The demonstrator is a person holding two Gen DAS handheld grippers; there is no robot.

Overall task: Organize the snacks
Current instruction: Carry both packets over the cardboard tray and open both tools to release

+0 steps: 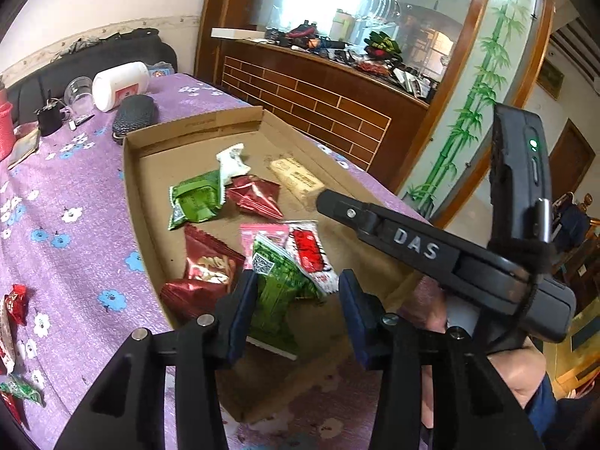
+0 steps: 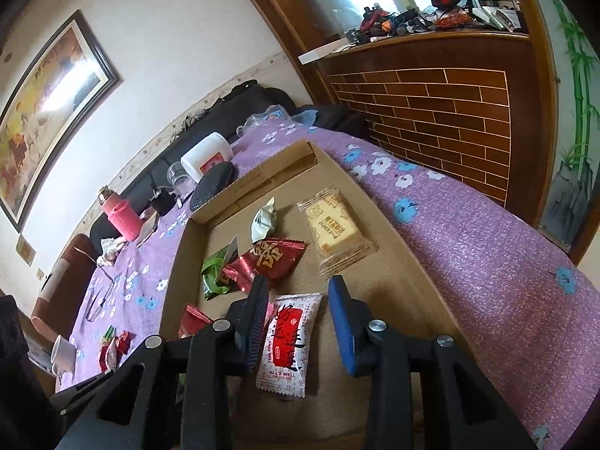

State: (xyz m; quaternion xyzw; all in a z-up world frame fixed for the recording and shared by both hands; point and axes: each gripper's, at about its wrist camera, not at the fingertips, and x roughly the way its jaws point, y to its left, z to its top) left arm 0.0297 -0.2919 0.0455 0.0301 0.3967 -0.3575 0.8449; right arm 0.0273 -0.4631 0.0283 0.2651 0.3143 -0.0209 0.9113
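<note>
A shallow cardboard tray (image 1: 150, 225) lies on the purple flowered tablecloth and holds several snack packets. My left gripper (image 1: 296, 300) is open above the tray's near end, with a green packet (image 1: 277, 292) lying between and below its fingers. The white-and-red packet (image 1: 309, 255) lies beside it. My right gripper (image 2: 300, 315) is open over the same white-and-red packet (image 2: 288, 341), which lies in the tray (image 2: 405, 255). The right gripper's body (image 1: 442, 255) crosses the left wrist view. A beige cracker pack (image 2: 333, 225) and a red packet (image 2: 273, 258) lie farther in.
Loose red and green snacks (image 1: 15, 307) lie on the cloth left of the tray, also in the right wrist view (image 2: 112, 345). A white jar (image 1: 120, 84), glass, black case (image 1: 135, 114) and pink bottle (image 2: 122, 217) stand at the far end. A wooden counter stands beyond.
</note>
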